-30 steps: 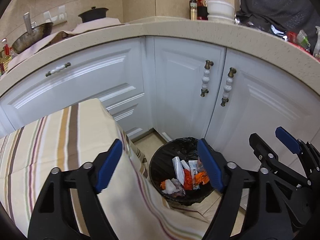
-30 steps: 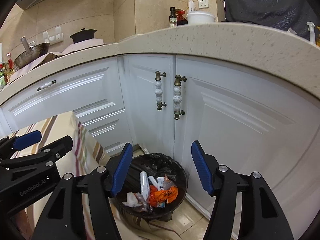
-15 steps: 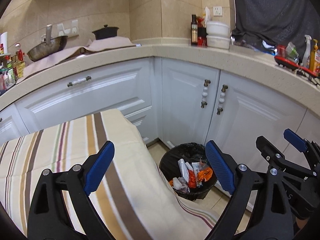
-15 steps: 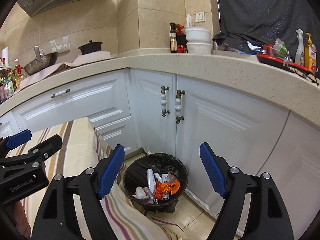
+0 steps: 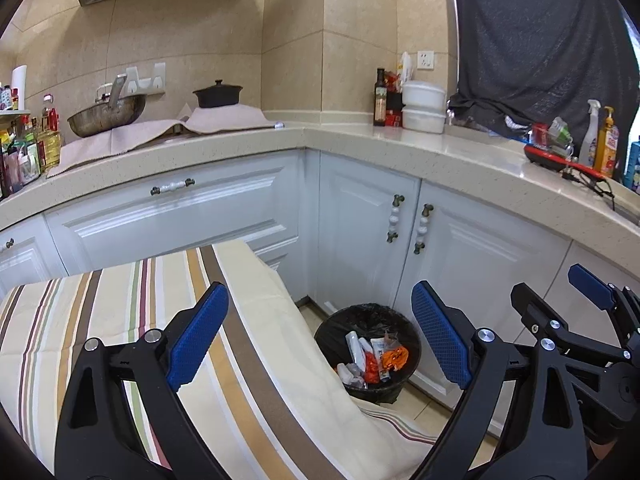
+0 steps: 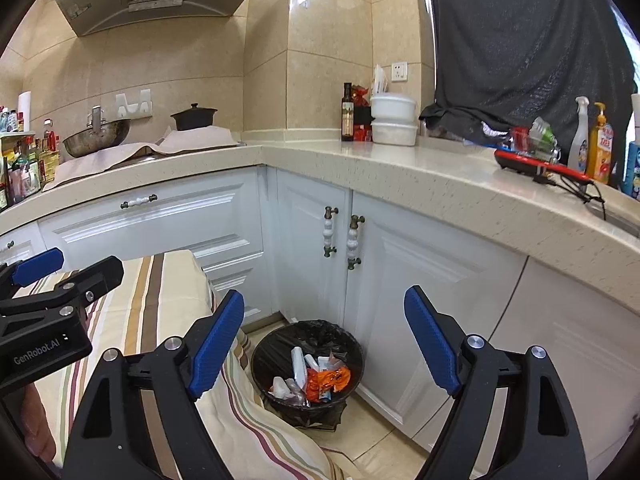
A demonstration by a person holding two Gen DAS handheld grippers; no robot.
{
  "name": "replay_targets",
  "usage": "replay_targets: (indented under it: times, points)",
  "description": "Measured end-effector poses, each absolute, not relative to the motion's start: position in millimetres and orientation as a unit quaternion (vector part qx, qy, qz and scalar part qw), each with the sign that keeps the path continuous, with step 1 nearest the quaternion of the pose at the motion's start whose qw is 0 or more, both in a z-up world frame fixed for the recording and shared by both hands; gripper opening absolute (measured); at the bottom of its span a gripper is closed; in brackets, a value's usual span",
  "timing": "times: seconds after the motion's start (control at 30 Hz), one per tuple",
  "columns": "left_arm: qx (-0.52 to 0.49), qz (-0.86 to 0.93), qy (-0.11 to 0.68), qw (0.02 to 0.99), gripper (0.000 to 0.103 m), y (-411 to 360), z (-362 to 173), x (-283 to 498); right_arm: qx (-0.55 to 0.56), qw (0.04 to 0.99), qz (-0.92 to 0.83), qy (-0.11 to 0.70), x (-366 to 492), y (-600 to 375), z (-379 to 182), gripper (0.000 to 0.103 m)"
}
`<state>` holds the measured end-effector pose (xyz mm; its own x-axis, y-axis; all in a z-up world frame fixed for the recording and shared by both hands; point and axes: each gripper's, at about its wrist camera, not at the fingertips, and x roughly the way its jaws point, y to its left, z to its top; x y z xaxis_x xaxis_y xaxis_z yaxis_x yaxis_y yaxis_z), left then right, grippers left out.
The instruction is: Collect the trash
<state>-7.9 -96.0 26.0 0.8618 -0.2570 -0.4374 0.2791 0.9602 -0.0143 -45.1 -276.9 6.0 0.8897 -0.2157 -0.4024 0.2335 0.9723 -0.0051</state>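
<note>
Holding my left hand-held gripper (image 5: 318, 338) and right hand-held gripper (image 6: 324, 344) empty, jaws just spread wide, I look down at the black trash bin (image 6: 352, 346) of wrappers (image 6: 328, 380) beside the striped tablecloth (image 5: 120, 320).

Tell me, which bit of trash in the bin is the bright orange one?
It's the crinkled orange wrapper on the right side of the pile in the black trash bin. The pieces beside it, such as the upright white tube, are white or pale.
</note>
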Motion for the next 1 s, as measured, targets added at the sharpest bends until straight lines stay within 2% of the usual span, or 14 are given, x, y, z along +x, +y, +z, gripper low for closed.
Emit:
replay_targets:
  times: [1.0]
  points:
    - [0.02,-0.145,0.214,0.966,0.091,-95.0,33.7,-24.4,0.015,0.975,-0.125,0.182,-66.2,-270.6,18.8,0.081]
